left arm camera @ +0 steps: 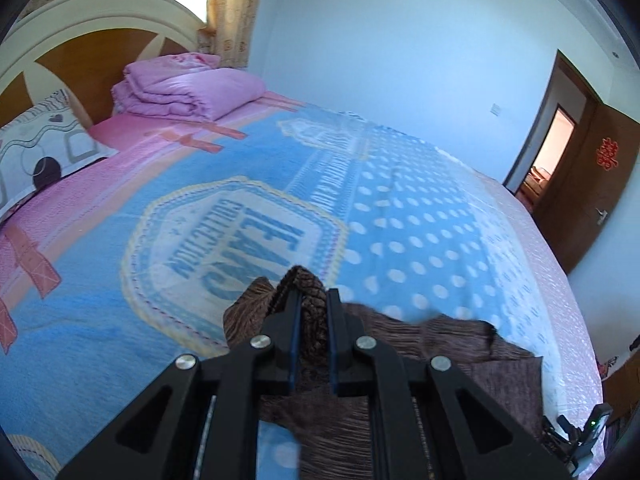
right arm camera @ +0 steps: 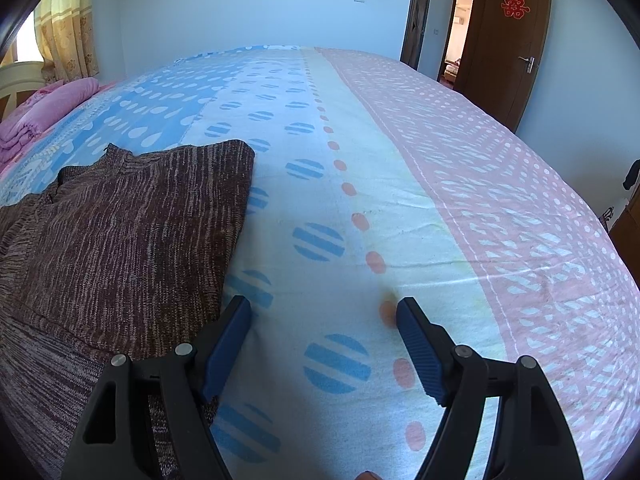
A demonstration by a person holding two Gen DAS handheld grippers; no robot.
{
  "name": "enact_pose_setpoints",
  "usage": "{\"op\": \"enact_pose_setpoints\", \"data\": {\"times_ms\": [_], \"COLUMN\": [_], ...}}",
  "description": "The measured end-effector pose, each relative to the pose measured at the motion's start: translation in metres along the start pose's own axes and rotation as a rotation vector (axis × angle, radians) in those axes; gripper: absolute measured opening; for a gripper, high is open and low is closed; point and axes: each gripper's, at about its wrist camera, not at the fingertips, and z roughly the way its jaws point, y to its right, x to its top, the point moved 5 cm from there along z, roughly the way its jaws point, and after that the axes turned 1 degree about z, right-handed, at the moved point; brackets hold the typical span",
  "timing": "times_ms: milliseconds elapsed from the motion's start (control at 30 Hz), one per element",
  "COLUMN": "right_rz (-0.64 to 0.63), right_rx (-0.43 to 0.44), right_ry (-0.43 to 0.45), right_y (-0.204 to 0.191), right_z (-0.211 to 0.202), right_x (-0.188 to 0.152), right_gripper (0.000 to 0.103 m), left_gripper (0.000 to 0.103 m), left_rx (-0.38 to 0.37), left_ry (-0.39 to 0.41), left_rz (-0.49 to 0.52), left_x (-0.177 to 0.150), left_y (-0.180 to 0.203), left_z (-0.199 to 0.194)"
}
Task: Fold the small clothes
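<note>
A brown knitted garment (right arm camera: 120, 232) lies on the bed, partly folded, with its right edge straight. In the left wrist view my left gripper (left arm camera: 313, 300) is shut on a bunched ribbed part of the brown garment (left arm camera: 460, 344) and holds it lifted above the bedspread. In the right wrist view my right gripper (right arm camera: 322, 312) is open and empty, low over the bedspread just right of the garment's near right edge. Its left finger (right arm camera: 228, 344) is next to the knit.
The bed carries a blue, white and pink patterned bedspread (right arm camera: 400, 160). A folded pink quilt (left arm camera: 188, 88) and a pillow (left arm camera: 36, 152) lie by the headboard (left arm camera: 80, 40). An open brown door (right arm camera: 508, 40) stands beyond the far corner. The other gripper's body (left arm camera: 580, 436) shows at the bed's right edge.
</note>
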Motion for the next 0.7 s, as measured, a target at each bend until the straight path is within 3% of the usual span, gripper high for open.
{"op": "enact_pose_setpoints", "data": {"times_ms": [233,533,700], "right_rz": [0.0,0.001,0.008], "right_rx": [0.001,0.003,0.013], "right_ry": [0.0,-0.002,-0.006], "right_y": [0.0,0.0,0.001], "right_z": [0.0,0.0,0.001], "right_x": [0.0,0.0,0.0], "right_gripper": [0.076,0.077,0.077], "left_gripper": [0.012,0.012,0.024], "left_rx": [-0.058,0.033,0.056], "left_ry": [-0.026,-0.041,-0.093], "left_rz": [0.044,0.302,0.394], "left_x": [-0.032,-0.12,-0.144], "left_y": [0.068,0.16,0.175], "left_z": [0.012,0.063,0.072]}}
